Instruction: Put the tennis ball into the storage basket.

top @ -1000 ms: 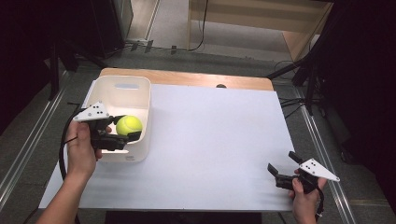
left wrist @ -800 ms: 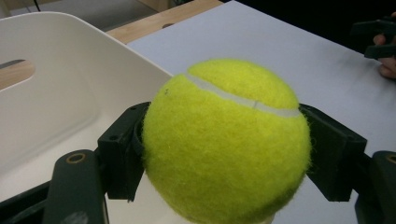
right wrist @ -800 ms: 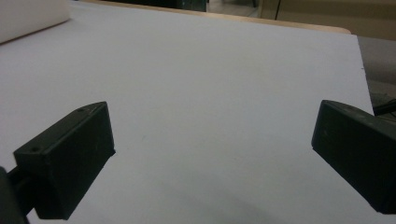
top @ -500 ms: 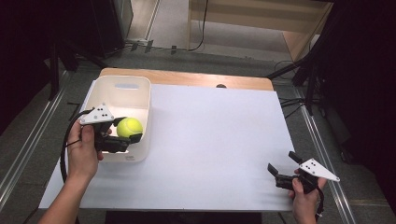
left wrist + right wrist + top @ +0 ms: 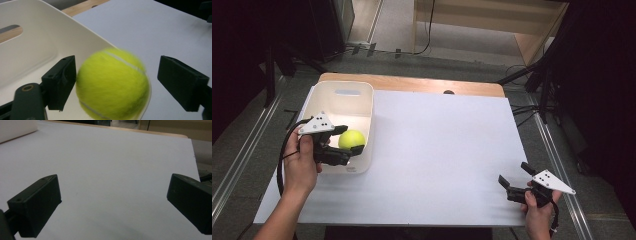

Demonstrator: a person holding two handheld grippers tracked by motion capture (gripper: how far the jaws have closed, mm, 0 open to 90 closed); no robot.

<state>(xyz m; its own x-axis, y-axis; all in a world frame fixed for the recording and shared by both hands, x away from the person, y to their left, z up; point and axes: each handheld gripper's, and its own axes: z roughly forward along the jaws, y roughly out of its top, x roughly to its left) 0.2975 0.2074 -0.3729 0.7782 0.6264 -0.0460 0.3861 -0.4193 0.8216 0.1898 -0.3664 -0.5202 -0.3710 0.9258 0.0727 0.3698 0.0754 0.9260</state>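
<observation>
Ball hangs between my left gripper's just-opened fingers, free of both pads over the white bin's near right corner, so it lies straight ahead, while my right gripper waits open and empty across the worktop.

My left gripper has just been opening, jaws now apart w/ the tennis ball between them. Ball is blurred; right jaw clearly off it, left jaw just beside it, can't tell if touching. Ball sits over the white bin, by its near rim. White table beyond; wood edge at top.
</observation>
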